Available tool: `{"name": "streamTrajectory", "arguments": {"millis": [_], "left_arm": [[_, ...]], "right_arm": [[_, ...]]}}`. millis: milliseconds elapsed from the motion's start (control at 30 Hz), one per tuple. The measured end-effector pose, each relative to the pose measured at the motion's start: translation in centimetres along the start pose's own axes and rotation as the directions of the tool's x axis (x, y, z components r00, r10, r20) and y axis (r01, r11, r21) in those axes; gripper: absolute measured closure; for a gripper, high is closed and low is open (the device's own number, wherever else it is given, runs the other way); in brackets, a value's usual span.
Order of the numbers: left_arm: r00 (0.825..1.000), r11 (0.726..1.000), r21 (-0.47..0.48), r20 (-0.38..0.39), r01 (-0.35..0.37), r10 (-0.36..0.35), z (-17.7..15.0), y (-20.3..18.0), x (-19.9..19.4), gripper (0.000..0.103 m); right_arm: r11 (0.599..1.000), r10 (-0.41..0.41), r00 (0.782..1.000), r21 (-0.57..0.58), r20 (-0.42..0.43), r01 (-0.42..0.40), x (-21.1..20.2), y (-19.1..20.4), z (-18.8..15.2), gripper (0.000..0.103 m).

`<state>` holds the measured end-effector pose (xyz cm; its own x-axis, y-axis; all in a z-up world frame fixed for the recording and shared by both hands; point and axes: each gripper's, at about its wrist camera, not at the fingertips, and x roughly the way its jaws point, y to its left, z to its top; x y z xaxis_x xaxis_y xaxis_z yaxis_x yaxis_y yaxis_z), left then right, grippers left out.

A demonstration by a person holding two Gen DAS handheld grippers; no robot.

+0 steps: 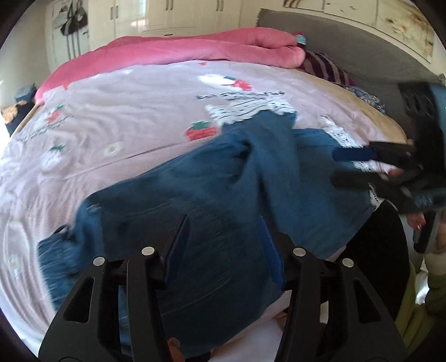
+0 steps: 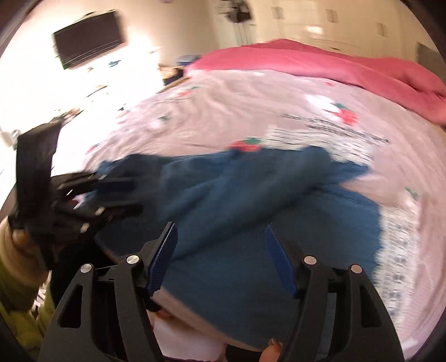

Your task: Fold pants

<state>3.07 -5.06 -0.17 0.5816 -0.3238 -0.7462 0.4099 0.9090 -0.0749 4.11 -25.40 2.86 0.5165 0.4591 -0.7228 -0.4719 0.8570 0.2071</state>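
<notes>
The left gripper (image 1: 223, 236) has its jaws parted with nothing pinched between them; its blue pads (image 1: 269, 250) hang above the blue pants (image 1: 211, 189), and the cloth seen through the gap lies on the bed below. The right gripper (image 2: 221, 247) likewise stands with its jaws wide and nothing held, over the near part of the same garment. Each gripper shows in the other's camera at the edge of the picture, jaws apart, near one end of the pants.

The pants lie crumpled across the near side of the bed, one leg bunched over the other in loose ridges, and reach to the near edge. Under them is a pale pink bedsheet (image 1: 133, 111) printed with strawberries, daisies and lettering. Along the far side of the bed lies a rolled pink blanket (image 1: 195, 50). Beyond it stand white wardrobes (image 1: 178, 14). The right wrist view, blurred, shows a dark wall-mounted television (image 2: 89, 39).
</notes>
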Motion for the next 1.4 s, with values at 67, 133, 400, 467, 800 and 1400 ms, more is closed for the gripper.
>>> {"name": "streamTrajectory", "arguments": {"millis": [67,133,400,467,800,1400], "left_arm": [[0.999,1.000,-0.005,-0.017,0.031,-0.031,0.4,-0.9,1.0,0.060],[0.997,0.997,-0.018,-0.032,0.071,-0.072,0.8,-1.6,2.0,0.060],[0.973,0.973,-0.107,-0.087,0.206,-0.215,0.9,-2.3,5.8,0.103],[0.970,0.970,-0.111,-0.089,0.218,-0.228,0.6,-2.4,6.5,0.103],[0.962,0.957,-0.130,-0.056,0.260,-0.269,-0.1,-1.7,6.6,0.103],[0.995,0.995,-0.015,0.009,0.097,-0.097,1.8,-3.1,2.5,0.103]], "right_arm": [[0.998,-0.025,1.000,0.049,-0.005,0.025,0.5,-1.9,0.7,0.032],[0.996,-0.054,0.999,0.077,-0.009,0.054,0.9,-3.1,1.7,0.030],[0.989,-0.136,0.989,0.055,-0.054,0.139,4.7,-4.4,6.1,0.022],[0.989,-0.145,0.988,0.020,-0.060,0.146,6.0,-4.0,7.6,0.021],[0.935,-0.295,0.937,-0.261,-0.188,0.242,16.6,0.0,14.2,0.024],[0.979,-0.202,0.979,-0.041,-0.030,0.201,4.3,-4.9,13.5,0.095]]}}
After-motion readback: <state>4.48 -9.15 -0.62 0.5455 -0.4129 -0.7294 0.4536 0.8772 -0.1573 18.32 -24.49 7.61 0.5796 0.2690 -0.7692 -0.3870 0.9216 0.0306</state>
